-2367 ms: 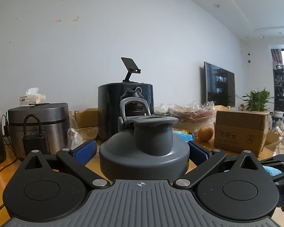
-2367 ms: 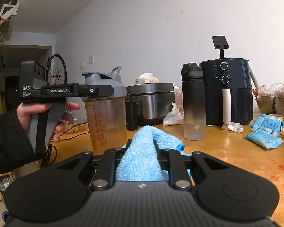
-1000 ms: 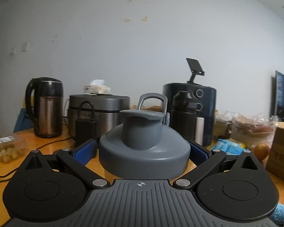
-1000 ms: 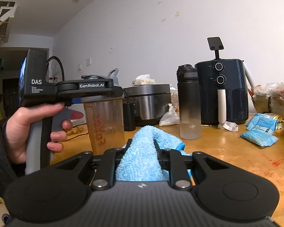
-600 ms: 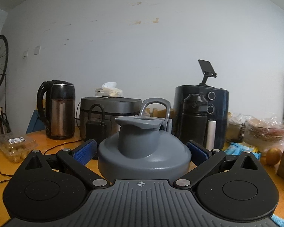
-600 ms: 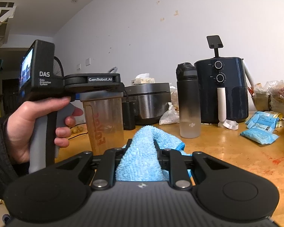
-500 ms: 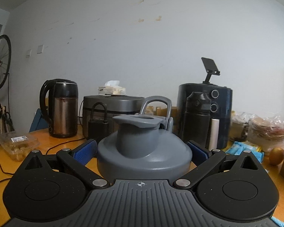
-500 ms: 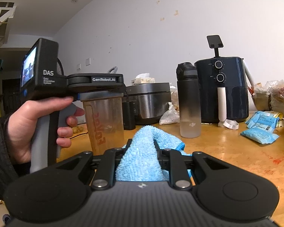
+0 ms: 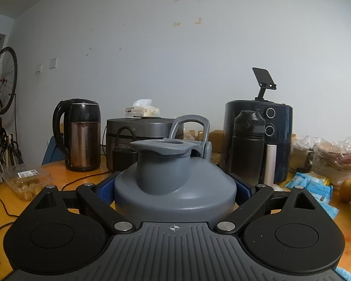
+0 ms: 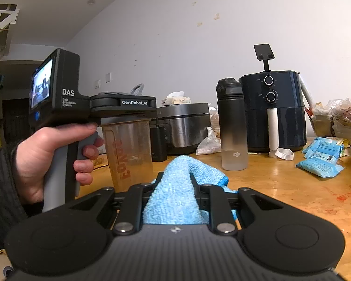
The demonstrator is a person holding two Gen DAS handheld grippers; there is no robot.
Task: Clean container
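Observation:
A translucent shaker bottle (image 10: 128, 149) with red lettering stands on the wooden table (image 10: 280, 187), left of centre in the right wrist view. Its grey lid (image 9: 162, 164), with spout and carry loop, fills the left wrist view. My left gripper (image 9: 174, 188) is shut on that lid, blue pads (image 9: 105, 188) pressed on both sides. A person's hand (image 10: 46, 154) in a dark sleeve holds this gripper's handle. My right gripper (image 10: 175, 180) is shut on a blue microfibre cloth (image 10: 177, 194), low over the table, just right of the bottle and apart from it.
Along the wall stand a kettle (image 9: 82, 135), a rice cooker (image 9: 142, 135), a dark water bottle (image 10: 232, 126) and an air fryer (image 10: 273, 110). Blue packets (image 10: 320, 161) lie at the right. A clear snack box (image 9: 27, 180) and a cable lie at the left.
My left gripper has swung round on the lid, so its view has panned left and its screen now faces the right wrist camera. My right gripper and the cloth have stayed still.

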